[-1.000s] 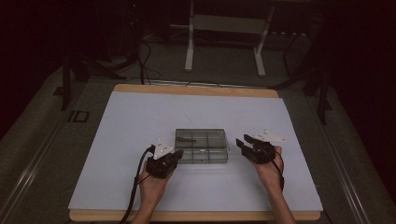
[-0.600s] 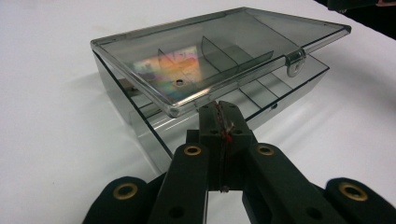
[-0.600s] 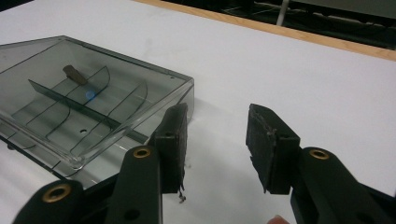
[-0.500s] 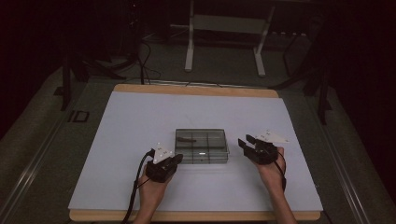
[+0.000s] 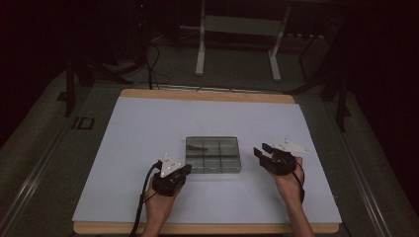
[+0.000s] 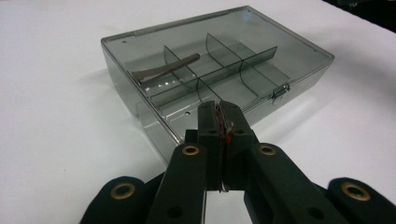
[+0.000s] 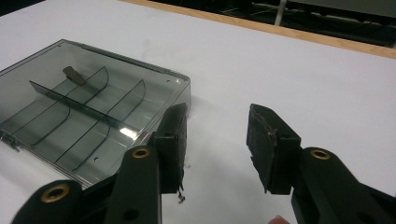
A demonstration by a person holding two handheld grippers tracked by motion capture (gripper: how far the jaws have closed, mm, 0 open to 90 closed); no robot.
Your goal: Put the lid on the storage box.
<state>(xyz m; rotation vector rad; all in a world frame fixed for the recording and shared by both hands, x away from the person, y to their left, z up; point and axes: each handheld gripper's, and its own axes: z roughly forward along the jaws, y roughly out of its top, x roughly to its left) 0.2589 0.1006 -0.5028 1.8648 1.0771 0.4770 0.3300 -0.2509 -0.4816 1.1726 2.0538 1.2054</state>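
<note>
A smoky clear plastic box (image 5: 213, 154) with dividers lies shut in the middle of the white mat. A brown hair clip (image 5: 196, 146) lies in its far left compartment. My left gripper (image 5: 187, 169) sits just off the box's near left corner, pointing at it. In the left gripper view its pads (image 6: 219, 109) meet in front of the box (image 6: 233, 65), whose clip (image 6: 166, 69) and latch (image 6: 280, 91) show. Its jaws have just eased apart a trace, with nothing between them. My right gripper (image 5: 262, 149) stands open to the right of the box. Nothing is between the right gripper (image 7: 217, 126) jaws, beside the box (image 7: 70, 116) and clip (image 7: 72, 73).
The white mat (image 5: 148, 123) covers a wooden table top whose edge (image 5: 207, 95) shows at the back. A metal stand (image 5: 237, 44) and cables stand on the dark floor behind the table. Both forearms come in from the near edge.
My left gripper has drawn back a little toward the near edge. The right gripper and the box have stayed where they were.
</note>
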